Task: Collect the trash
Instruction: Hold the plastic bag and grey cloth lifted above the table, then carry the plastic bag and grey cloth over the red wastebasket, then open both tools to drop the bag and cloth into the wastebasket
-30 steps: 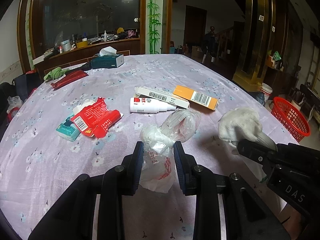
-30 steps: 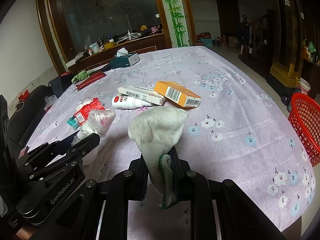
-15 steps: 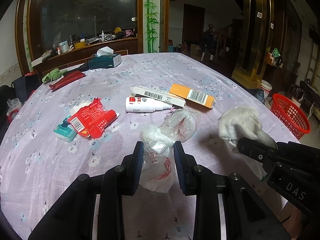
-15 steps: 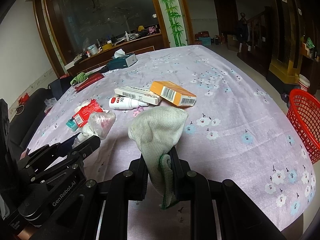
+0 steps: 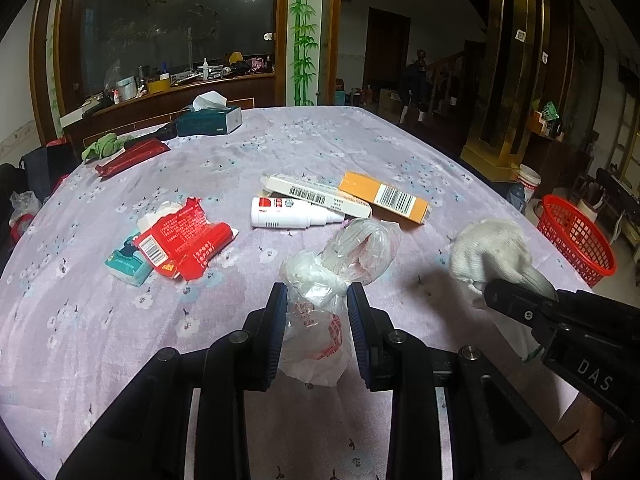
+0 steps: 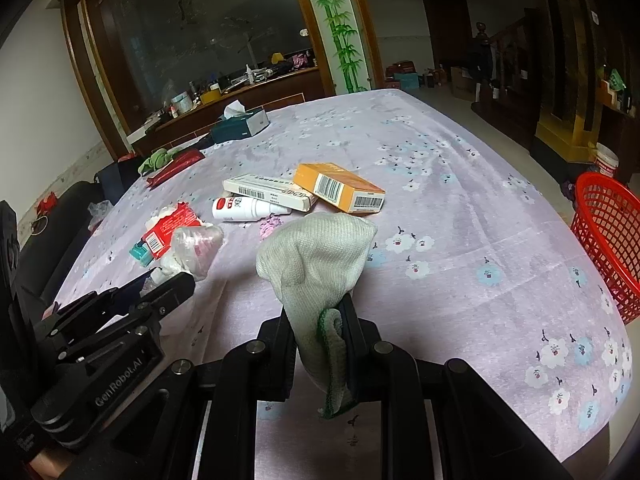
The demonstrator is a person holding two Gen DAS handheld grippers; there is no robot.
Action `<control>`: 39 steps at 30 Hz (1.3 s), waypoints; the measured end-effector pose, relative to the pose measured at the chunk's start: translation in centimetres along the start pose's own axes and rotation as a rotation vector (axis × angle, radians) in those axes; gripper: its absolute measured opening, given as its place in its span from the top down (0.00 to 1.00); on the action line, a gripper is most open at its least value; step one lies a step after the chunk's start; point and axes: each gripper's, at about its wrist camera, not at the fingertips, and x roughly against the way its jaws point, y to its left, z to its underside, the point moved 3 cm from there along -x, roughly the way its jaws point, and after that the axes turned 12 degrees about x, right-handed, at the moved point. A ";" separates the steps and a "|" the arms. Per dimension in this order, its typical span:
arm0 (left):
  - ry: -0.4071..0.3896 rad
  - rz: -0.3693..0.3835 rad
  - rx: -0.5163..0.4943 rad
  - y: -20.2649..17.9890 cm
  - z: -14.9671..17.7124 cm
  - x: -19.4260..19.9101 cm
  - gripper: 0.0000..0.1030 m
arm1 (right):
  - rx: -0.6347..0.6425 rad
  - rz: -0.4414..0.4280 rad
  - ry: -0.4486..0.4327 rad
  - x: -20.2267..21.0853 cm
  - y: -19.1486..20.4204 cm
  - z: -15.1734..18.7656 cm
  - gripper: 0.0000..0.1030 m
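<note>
From the left wrist, the left gripper (image 5: 316, 300) pinches a crumpled plastic bag (image 5: 320, 300) just nearer than the orange box (image 5: 384, 198), and from the right wrist, the right gripper (image 6: 320, 316) clamps a white knit glove (image 6: 316, 256) nearer than that box (image 6: 340, 192).

Two boxes (image 5: 348, 198) lie mid-table behind the bottle (image 5: 294, 217) — wrappers (image 5: 176, 238) left, basket (image 5: 576, 232) seemingly floor-level right.
</note>
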 end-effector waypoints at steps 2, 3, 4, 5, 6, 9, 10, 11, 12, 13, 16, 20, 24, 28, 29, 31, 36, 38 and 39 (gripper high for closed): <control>-0.001 0.010 -0.005 -0.2 -0.3 0.2 0.72 | -0.007 0.003 -0.005 0.3 -0.3 -0.1 0.80; 0.003 0.023 -0.009 -0.5 -0.4 0.2 0.72 | -0.010 0.005 -0.007 0.4 -0.5 -0.1 0.80; 0.007 0.031 -0.010 -0.7 -0.5 0.2 0.72 | -0.015 0.007 -0.010 0.5 -0.7 -0.2 0.80; 0.011 0.041 -0.013 -1.0 -0.7 0.2 0.72 | -0.021 0.009 -0.013 0.7 -1.0 -0.2 0.80; 0.013 0.045 -0.016 -1.2 -0.8 0.2 0.72 | -0.031 0.011 -0.018 1.0 -1.3 -0.3 0.80; 0.017 0.070 -0.037 -2.6 -1.3 0.2 0.72 | -0.050 0.021 -0.029 1.6 -2.4 -0.5 0.80; 0.019 0.079 -0.044 -3.1 -1.4 0.2 0.72 | -0.059 0.028 -0.035 1.9 -2.9 -0.5 0.80; 0.021 0.088 -0.052 -3.6 -1.5 0.2 0.72 | -0.068 0.035 -0.041 2.3 -3.4 -0.5 0.80; 0.020 0.100 -0.064 -4.4 -1.7 0.3 0.72 | -0.077 0.042 -0.048 2.6 -3.9 -0.6 0.80; 0.020 0.108 -0.073 -5.0 -1.9 0.3 0.72 | -0.087 0.048 -0.054 2.9 -4.4 -0.6 0.80; 0.022 0.148 -0.108 -7.6 -2.5 0.5 0.72 | -0.130 0.069 -0.077 4.4 -6.5 -0.6 0.80; 0.049 0.236 -0.161 -12.4 -3.2 0.3 0.72 | -0.187 0.126 -0.111 6.6 -10.0 -0.4 0.80; 0.072 0.317 -0.226 -17.6 -3.5 0.0 0.72 | -0.263 0.196 -0.131 9.3 -14.5 0.2 0.79; 0.145 0.414 -0.263 -23.1 -3.5 -1.3 0.72 | -0.315 0.264 -0.153 11.7 -18.7 0.7 0.79; 0.156 0.427 -0.273 -24.2 -3.4 -1.7 0.72 | -0.323 0.274 -0.156 12.1 -19.4 0.7 0.79; 0.185 0.458 -0.294 -27.2 -3.2 -3.0 0.72 | -0.351 0.297 -0.166 13.2 -21.5 0.8 0.79; 0.250 0.492 -0.303 -32.7 -3.1 -6.4 0.72 | -0.397 0.343 -0.169 14.3 -25.8 0.6 0.79; 0.267 0.497 -0.307 -34.3 -3.0 -7.5 0.70 | -0.410 0.359 -0.167 14.4 -27.1 0.6 0.78; 0.279 0.501 -0.308 -35.0 -2.9 -8.2 0.67 | -0.424 0.366 -0.165 14.3 -28.1 0.6 0.78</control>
